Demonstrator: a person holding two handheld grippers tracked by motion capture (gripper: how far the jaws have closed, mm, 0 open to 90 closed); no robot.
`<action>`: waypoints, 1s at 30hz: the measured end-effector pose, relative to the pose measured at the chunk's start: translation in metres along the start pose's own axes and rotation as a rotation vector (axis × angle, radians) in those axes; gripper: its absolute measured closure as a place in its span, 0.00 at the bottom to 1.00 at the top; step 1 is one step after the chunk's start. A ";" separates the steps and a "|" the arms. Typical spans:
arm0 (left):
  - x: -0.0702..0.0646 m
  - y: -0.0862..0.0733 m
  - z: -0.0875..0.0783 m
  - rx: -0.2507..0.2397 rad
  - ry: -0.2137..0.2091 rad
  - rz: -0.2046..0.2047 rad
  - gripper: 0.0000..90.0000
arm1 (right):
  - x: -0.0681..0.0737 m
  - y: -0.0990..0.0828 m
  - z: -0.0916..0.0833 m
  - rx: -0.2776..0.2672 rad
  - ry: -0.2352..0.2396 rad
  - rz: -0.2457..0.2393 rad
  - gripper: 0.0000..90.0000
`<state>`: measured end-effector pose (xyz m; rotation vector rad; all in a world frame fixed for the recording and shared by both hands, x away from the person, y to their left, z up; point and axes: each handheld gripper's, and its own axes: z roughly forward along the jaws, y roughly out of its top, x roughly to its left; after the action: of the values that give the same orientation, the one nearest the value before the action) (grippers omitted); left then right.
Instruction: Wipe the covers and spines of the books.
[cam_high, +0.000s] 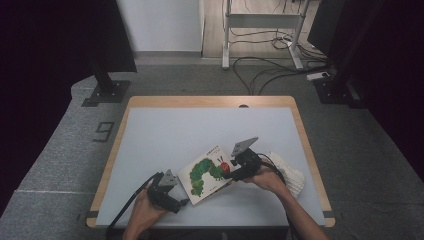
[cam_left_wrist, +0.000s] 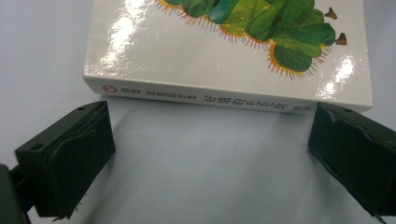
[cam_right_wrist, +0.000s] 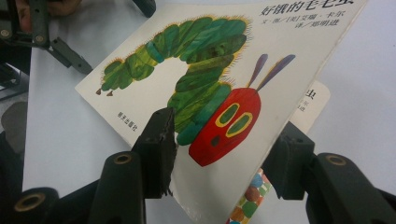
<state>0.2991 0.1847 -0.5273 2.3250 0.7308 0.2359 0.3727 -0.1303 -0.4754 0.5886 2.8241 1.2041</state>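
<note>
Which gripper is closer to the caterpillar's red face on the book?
The right. The right gripper has its jaws around the lifted cover of the book, right at the red face. The left gripper waits open at the spine, by the caterpillar's tail end.

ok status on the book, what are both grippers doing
Left gripper open, jaws wide at the book's spine, not touching. Right gripper has its jaws either side of the picture book's front cover, lifting it. White cloth lies beside the book, not in the way.

We see a glossy picture book (cam_left_wrist: 224, 60) whose smooth cover throws back bright glare at the upper left of the left gripper view. Matt black rubbery pads (cam_left_wrist: 70, 154) look scuffed. The table (cam_high: 165, 135) is matt pale, wood-edged.
</note>
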 end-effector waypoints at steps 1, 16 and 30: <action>0.000 0.000 0.000 -0.003 -0.003 -0.010 0.00 | 0.001 -0.001 -0.001 -0.002 -0.002 0.001 0.54; 0.001 0.011 -0.008 -0.054 -0.044 -0.062 0.00 | 0.004 -0.021 -0.004 -0.015 -0.014 0.014 0.58; -0.009 0.024 -0.006 -0.063 -0.052 -0.055 0.13 | 0.004 -0.036 -0.002 -0.012 -0.016 0.029 0.59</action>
<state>0.3005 0.1681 -0.5068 2.2396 0.7499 0.1710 0.3567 -0.1531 -0.4993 0.6382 2.8028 1.2138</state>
